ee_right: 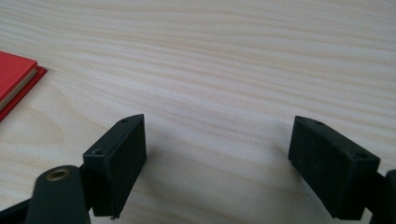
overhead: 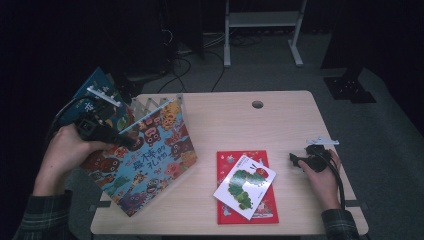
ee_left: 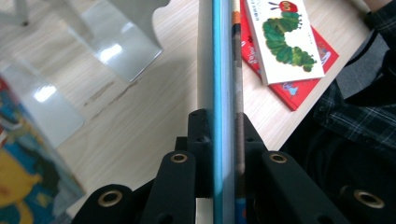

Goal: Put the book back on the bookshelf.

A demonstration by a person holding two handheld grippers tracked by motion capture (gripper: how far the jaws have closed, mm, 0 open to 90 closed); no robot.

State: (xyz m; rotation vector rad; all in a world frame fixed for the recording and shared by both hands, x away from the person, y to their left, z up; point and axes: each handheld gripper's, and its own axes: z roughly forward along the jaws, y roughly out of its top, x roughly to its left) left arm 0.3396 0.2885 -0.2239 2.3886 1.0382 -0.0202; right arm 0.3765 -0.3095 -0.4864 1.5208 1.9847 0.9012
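Caterpillar book (overhead: 245, 186) on red book (overhead: 223, 162) — wooden table (overhead: 235, 120).

The picture book (overhead: 150, 160) hides part of the clear rack (overhead: 150, 102) behind it. The caterpillar book (overhead: 245, 186) covers the middle of the red book (overhead: 226, 160). In the right gripper view, the left edge cuts off that red book.

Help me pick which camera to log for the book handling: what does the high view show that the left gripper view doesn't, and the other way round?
High view alone: the colourful picture book's whole cover, tilted against the clear rack, the person's hands, and the right gripper resting open on the table. Left gripper view alone: the left gripper with its fingers shut on that book's edge, seen edge-on, and reflective clear panels. Both: the caterpillar book lying on the red book, and the wooden tabletop.
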